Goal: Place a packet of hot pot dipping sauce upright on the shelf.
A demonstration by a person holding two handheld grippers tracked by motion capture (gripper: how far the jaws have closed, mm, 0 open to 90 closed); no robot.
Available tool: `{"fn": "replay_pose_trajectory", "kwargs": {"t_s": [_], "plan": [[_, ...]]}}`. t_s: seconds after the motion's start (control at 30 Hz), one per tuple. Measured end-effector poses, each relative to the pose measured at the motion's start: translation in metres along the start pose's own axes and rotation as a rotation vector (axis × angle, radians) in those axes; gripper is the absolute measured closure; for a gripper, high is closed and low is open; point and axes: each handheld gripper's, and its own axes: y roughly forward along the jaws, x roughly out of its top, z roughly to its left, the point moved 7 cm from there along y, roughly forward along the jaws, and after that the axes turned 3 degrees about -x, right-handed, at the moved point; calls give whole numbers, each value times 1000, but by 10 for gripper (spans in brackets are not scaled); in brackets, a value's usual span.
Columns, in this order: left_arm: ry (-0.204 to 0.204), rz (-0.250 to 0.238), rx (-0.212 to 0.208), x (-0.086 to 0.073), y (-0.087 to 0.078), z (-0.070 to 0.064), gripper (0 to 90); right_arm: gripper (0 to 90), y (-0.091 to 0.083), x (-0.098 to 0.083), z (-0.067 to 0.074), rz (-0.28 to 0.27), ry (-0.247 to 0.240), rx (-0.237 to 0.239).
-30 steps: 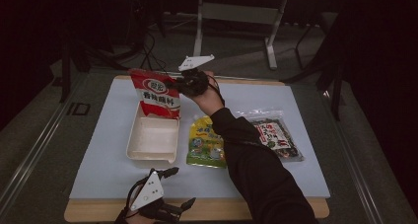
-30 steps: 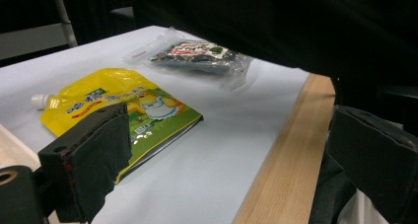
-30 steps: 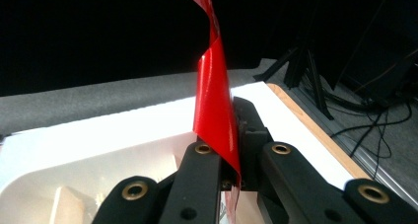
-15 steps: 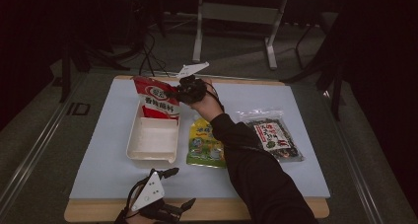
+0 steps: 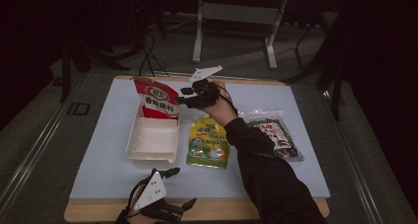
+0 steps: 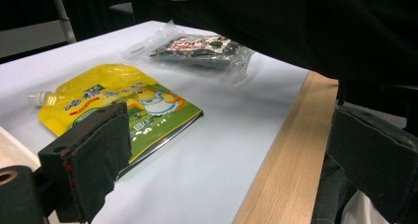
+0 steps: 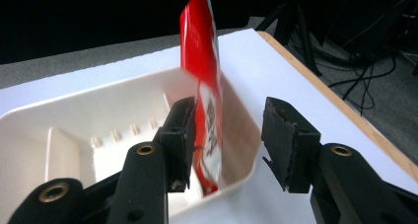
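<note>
A red snack packet (image 5: 156, 101) stands tilted in the far end of the white tray (image 5: 133, 145). My right gripper (image 5: 185, 96) hovers just right of it, and its jaws have just been opening. In the right gripper view the red packet (image 7: 204, 86) rises between the parted jaws of that gripper (image 7: 229, 135), close to the left pad and clear of the right one, with its bottom inside the tray (image 7: 74, 105). My left gripper (image 5: 183, 187) rests open at the table's near edge; between its jaws (image 6: 231, 150) is nothing.
A yellow-green spouted pouch (image 5: 209, 142) (image 6: 123, 100) lies flat right of the tray. A clear bag of dark contents (image 5: 276, 134) (image 6: 197, 49) lies farther right. The person's dark sleeve (image 5: 266, 169) crosses the mat. A metal stand's legs are behind the table.
The right gripper has sunk slightly toward the tray and its jaws have parted, letting go of the red packet, which now leans in the tray's far end. The left gripper has stayed put.
</note>
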Motion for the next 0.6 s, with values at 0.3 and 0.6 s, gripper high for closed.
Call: {"fn": "replay_pose_trajectory", "kwargs": {"t_s": [0.3,0.6], "plan": [[0,1,-4,-2,3,-1,45,550,-31,-24,-5,13,4,-21],[2,4,13,-2,5,2,46,607,-87,-51,-22,-6,30,-90]]}}
